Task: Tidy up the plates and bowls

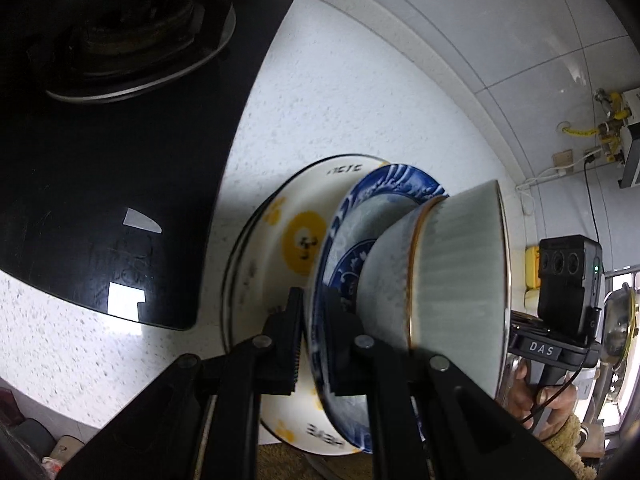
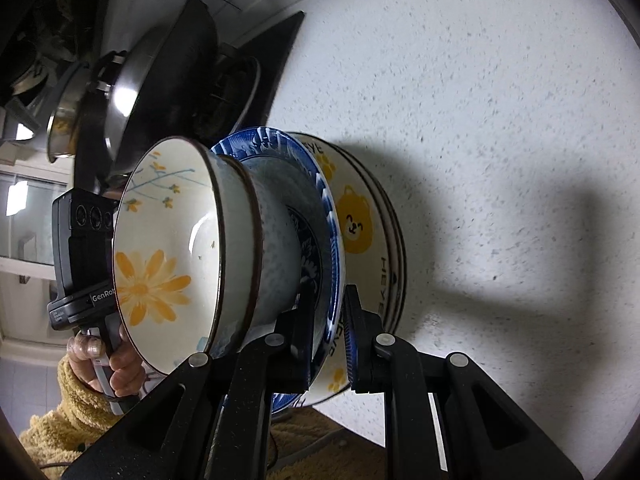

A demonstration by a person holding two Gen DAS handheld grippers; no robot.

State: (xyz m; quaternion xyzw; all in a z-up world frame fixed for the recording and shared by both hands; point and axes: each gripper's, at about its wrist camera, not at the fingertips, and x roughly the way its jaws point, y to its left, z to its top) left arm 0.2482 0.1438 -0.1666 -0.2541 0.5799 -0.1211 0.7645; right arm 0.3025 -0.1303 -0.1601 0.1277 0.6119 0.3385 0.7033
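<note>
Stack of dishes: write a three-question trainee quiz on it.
1. True or false: both claws, left claw and right claw, straddle the blue plate rim.
2. What sits directly under the blue plate? A) bear plate B) wok C) stove
3. Fill in: the flower bowl is nested in a second ____.

Key: 1 true; 2 A; 3 bowl

The black plastic left gripper (image 1: 314, 340) has flat arms, round silver screws and a ridged pad. The black plastic right gripper (image 2: 328, 340) looks alike, with a blue ridged pad. A bare hand (image 2: 108, 364) wears a fuzzy yellow sleeve (image 2: 68, 412).
</note>
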